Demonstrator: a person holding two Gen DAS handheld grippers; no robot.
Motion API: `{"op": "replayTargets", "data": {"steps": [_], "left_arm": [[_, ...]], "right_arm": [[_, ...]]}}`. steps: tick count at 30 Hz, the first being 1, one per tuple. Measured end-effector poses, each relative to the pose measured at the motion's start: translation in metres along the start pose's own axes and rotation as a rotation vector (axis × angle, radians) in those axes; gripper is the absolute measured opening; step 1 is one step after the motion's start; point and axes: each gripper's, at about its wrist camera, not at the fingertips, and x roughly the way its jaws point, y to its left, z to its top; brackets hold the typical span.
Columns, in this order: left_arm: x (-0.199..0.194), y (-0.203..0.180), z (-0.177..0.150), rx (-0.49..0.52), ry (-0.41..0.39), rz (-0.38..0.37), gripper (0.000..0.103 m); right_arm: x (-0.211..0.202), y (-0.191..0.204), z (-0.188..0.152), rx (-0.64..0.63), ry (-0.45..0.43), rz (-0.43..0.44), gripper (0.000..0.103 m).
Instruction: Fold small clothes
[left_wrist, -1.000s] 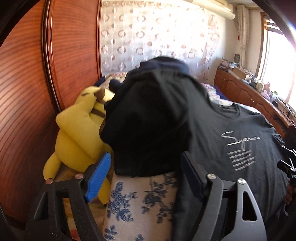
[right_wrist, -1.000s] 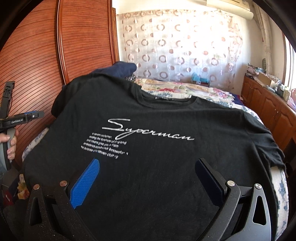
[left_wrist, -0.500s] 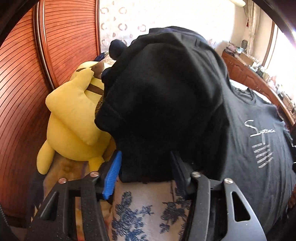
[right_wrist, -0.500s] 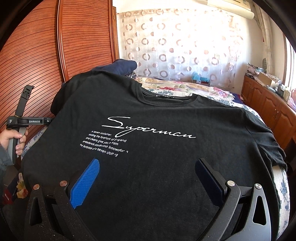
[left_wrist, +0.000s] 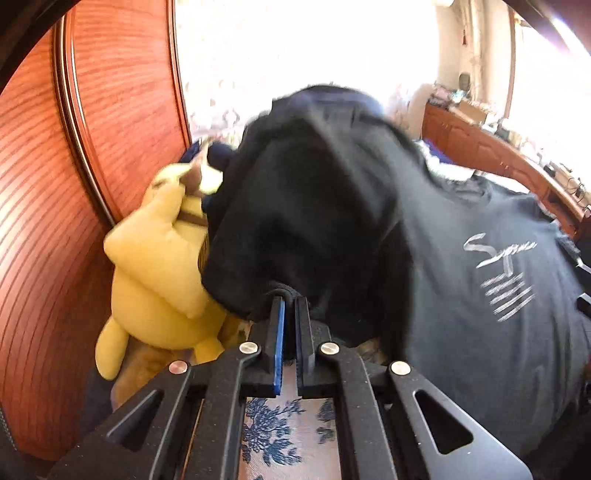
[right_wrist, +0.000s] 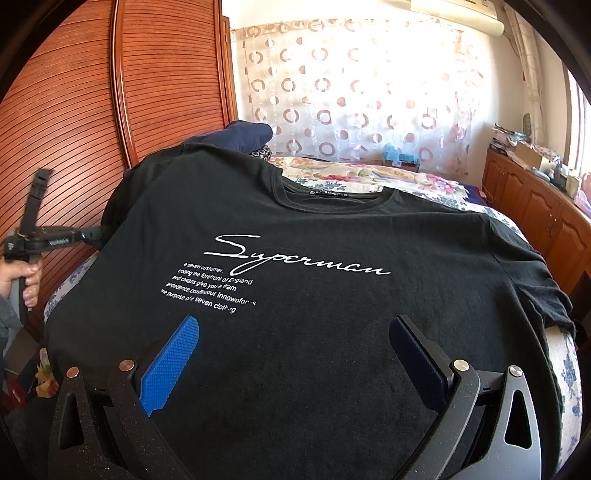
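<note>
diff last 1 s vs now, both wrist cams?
The left gripper closed: wide open a second ago, narrower at half a second, now shut on the sleeve of the black T-shirt, which bunches at its tips. The right gripper stayed open above the shirt's front, holding nothing. The yellow plush toy kept its place.

A soft yellow plush toy (left_wrist: 159, 273) is leaning against the reddish slatted wooden wardrobe door (right_wrist: 74, 129) at nine o'clock; a circle-patterned sheer curtain (right_wrist: 362, 99) is hanging at twelve o'clock.

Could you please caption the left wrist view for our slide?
Left hand-held gripper pinches the black T-shirt sleeve edge beside a yellow plush toy.
</note>
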Motion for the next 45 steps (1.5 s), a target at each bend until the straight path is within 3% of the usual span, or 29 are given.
{"op": "replayTargets", "data": {"steps": [4, 8, 12, 16, 19, 21, 22, 23, 27, 33, 39, 45], "left_arm": [[-0.028, -0.015, 0.018, 0.030, -0.076, -0.038, 0.006], [-0.048, -0.052, 0.045, 0.097, -0.138, -0.125, 0.006], [-0.053, -0.104, 0.064, 0.175, -0.142, -0.252, 0.006], [-0.055, -0.136, 0.056, 0.217, -0.130, -0.297, 0.006], [-0.058, -0.134, 0.046, 0.202, -0.131, -0.298, 0.012], [-0.062, -0.128, 0.044, 0.193, -0.141, -0.287, 0.030], [-0.065, -0.126, 0.041, 0.187, -0.157, -0.273, 0.033], [-0.067, -0.123, 0.040, 0.182, -0.166, -0.265, 0.046], [-0.068, -0.107, 0.034, 0.134, -0.179, -0.239, 0.079], [-0.062, -0.084, 0.015, 0.050, -0.173, -0.192, 0.079], [-0.061, -0.068, 0.000, -0.005, -0.158, -0.157, 0.079], [-0.066, -0.053, -0.008, -0.031, -0.170, -0.126, 0.079]], "right_arm": [[0.000, 0.000, -0.001, -0.002, 0.000, -0.001, 0.103], [0.000, -0.002, 0.000, 0.005, -0.002, 0.002, 0.103], [-0.003, -0.006, -0.002, 0.025, -0.014, 0.003, 0.103], [-0.002, -0.010, -0.003, 0.047, -0.016, 0.012, 0.103], [-0.002, -0.011, -0.004, 0.058, -0.017, 0.019, 0.103], [0.000, -0.011, -0.003, 0.061, -0.015, 0.022, 0.103], [0.000, -0.010, -0.002, 0.061, -0.011, 0.025, 0.103], [0.001, -0.009, -0.002, 0.060, -0.011, 0.025, 0.103], [0.003, -0.009, -0.001, 0.056, -0.007, 0.023, 0.103], [0.005, -0.004, 0.004, 0.011, 0.020, 0.035, 0.102], [-0.001, 0.007, 0.026, -0.046, 0.025, 0.116, 0.088], [0.013, 0.036, 0.054, -0.160, 0.037, 0.183, 0.081]]}}
